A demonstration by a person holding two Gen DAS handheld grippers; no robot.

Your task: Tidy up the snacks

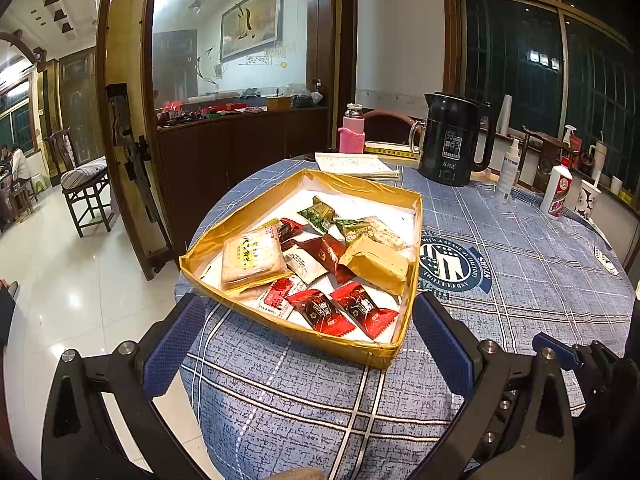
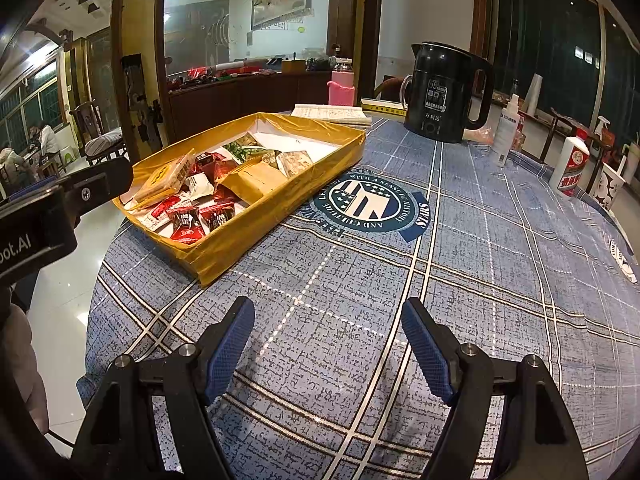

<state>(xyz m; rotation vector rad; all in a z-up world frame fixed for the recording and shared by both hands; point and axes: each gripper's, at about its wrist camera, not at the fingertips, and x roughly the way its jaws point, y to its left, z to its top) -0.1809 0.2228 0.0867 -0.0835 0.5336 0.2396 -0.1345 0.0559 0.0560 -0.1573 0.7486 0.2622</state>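
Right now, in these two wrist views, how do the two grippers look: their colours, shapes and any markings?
The left gripper and the right gripper look the same: black angular frames with silver screw heads, and two fingers faced with blue textured pads. Seen from the right wrist view, the left unit's black body carries white lettering that ends in "bot.AI". No cables or sleeves show.

tablecloth crest (image 2: 370, 204): "STARS", "AND COLLEGE" | kettle (image 1: 454, 140): "55" | left gripper body (image 2: 24, 248): "bot.AI"

Wrapped snacks (image 1: 320, 264) heaped inside gold tray (image 1: 362, 346).
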